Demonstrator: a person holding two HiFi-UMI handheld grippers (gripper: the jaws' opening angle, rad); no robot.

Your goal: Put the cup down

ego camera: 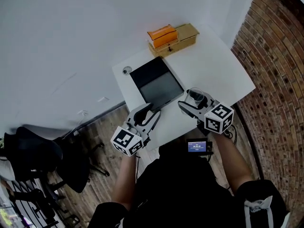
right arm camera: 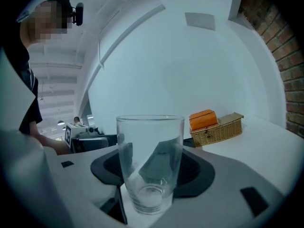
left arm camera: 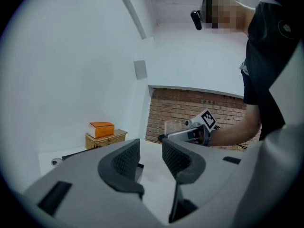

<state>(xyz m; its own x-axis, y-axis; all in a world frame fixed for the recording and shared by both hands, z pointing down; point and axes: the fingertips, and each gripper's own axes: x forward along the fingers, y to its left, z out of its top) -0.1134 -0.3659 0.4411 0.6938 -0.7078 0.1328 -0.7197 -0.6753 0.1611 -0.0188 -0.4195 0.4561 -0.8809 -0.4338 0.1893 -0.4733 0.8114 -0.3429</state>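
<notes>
A clear, empty glass cup [right arm camera: 150, 160] stands upright between the dark pads of my right gripper [right arm camera: 151, 171], which is shut on its lower sides. From the head view the cup [ego camera: 195, 97] and right gripper [ego camera: 194, 101] are over the near edge of the white table [ego camera: 218, 65]; I cannot tell whether the cup's base touches it. My left gripper [ego camera: 151, 112] is at the table's near left edge. Its jaws [left arm camera: 151, 156] stand open with nothing between them. The left gripper view shows the cup [left arm camera: 173, 127] off to the right.
A dark flat tablet [ego camera: 156, 83] lies on the table's left half. Behind it, a wicker box [ego camera: 183, 37] has an orange pack [ego camera: 162, 34] on top. A small round fitting [ego camera: 126, 70] sits at the far left corner. A brick wall [ego camera: 280, 80] rises on the right and black chairs [ego camera: 33, 151] stand on the left.
</notes>
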